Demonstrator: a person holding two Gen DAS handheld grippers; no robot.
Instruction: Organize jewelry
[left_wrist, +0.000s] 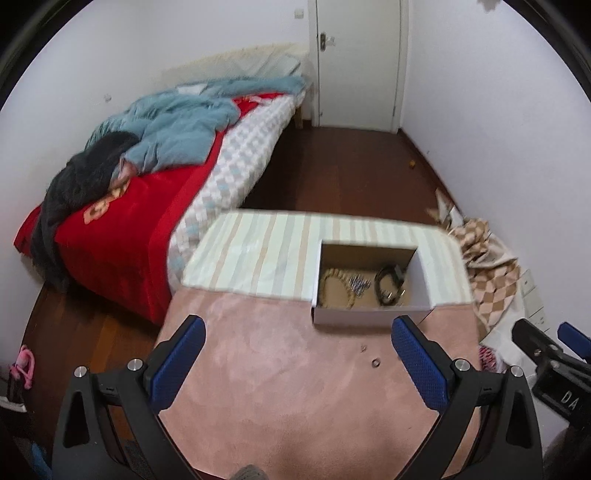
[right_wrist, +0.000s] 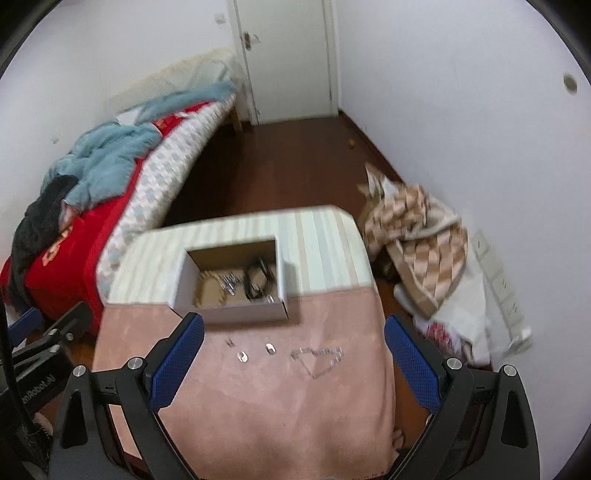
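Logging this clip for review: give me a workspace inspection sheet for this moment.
Surface: pink cloth, with striped cloth at the far end.
Job's things: open box holding beaded bracelet and dark band; two rings, a small piece and clear chain loose on the pink cloth.
Clutter: nothing seen.
Grippers: left tool open, empty; right tool open, empty.
Cables: nothing seen.
Surroundings: bed, door, checked blanket on the floor.

Both wrist views look forward and down over the table's (left_wrist: 277, 354) near pink edge toward the door (left_wrist: 358, 62), the left from nearer the left corner, the right from farther right, sharing the cardboard box (right_wrist: 229, 312) and bed (right_wrist: 74, 251).
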